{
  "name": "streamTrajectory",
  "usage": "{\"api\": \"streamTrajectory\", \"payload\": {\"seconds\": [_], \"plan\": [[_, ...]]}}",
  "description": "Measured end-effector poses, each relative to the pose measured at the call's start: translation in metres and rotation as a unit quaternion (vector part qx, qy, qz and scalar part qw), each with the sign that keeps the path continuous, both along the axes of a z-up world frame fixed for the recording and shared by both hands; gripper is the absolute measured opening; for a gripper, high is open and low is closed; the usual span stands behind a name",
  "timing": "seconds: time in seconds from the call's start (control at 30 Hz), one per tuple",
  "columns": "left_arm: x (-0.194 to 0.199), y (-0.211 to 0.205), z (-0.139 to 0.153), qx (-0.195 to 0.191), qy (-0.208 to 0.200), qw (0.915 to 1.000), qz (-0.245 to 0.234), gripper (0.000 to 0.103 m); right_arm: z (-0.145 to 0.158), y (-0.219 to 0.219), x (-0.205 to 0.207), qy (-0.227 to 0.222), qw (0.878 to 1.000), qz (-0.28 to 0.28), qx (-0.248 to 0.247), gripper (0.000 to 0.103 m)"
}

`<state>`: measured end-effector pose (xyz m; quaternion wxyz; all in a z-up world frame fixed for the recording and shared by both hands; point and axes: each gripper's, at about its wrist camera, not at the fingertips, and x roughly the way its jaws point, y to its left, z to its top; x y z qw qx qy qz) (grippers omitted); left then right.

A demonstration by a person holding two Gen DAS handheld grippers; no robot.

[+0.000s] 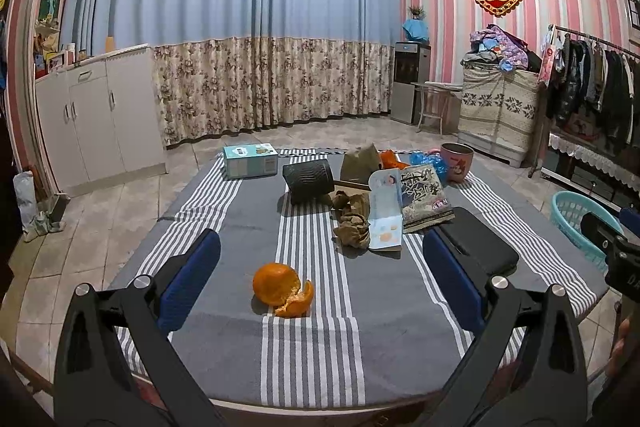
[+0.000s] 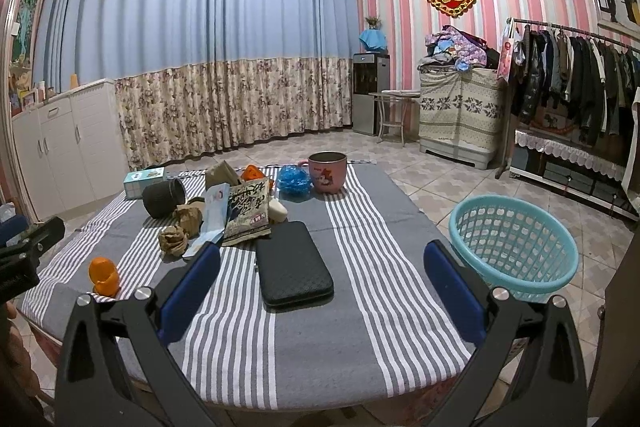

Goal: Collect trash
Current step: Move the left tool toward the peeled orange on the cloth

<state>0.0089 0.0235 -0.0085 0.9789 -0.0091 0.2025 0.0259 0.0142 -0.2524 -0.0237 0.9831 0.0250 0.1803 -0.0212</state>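
Both tools are spread wide with nothing in them, hovering over the near edge of the tabletop (image 2: 304,355) with its grey striped cloth. The left tool (image 1: 320,283) has a half-peeled orange (image 1: 282,289) sitting right between its blue pads, peel curling off one side. The right tool (image 2: 320,287) frames a black zip case (image 2: 294,265).

Further back there's a heap: crumpled brown paper (image 1: 352,223), a snack packet (image 1: 426,197), a pale card (image 1: 386,211) leaning on it, a black tube (image 1: 308,179) on its side, a teal box (image 1: 250,161), a pink cup (image 2: 327,171). Something orange and something blue behind the pile are mostly hidden, can't tell what. A teal basket (image 2: 514,247) sits on the floor off the right side, its near rim cut off by the tool.
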Motion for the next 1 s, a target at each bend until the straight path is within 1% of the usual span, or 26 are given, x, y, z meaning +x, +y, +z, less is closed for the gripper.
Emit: {"api": "streamTrajectory", "payload": {"seconds": [0.37,0.63,0.8,0.93,1.0], "plan": [[-0.001,0.001,0.001,0.002,-0.001,1.0000,-0.002,0.098,0.004,-0.001,0.001,-0.005,1.000,-0.004,-0.002,0.099],[0.003,0.003,-0.001,0.005,0.006,1.0000,-0.003,0.098,0.001,-0.007,0.004,-0.001,1.000,-0.011,0.005,0.099],[0.005,0.004,-0.009,0.006,0.011,0.9999,-0.001,0.098,-0.002,-0.011,0.007,-0.002,1.000,-0.019,0.006,0.099],[0.011,0.009,-0.020,0.004,0.023,0.9997,0.001,0.098,-0.007,-0.013,0.009,-0.002,1.000,-0.022,0.005,0.099],[0.012,0.012,-0.025,0.003,0.022,0.9997,0.004,0.098,-0.010,-0.015,0.013,0.000,1.000,-0.023,0.007,0.099]]}}
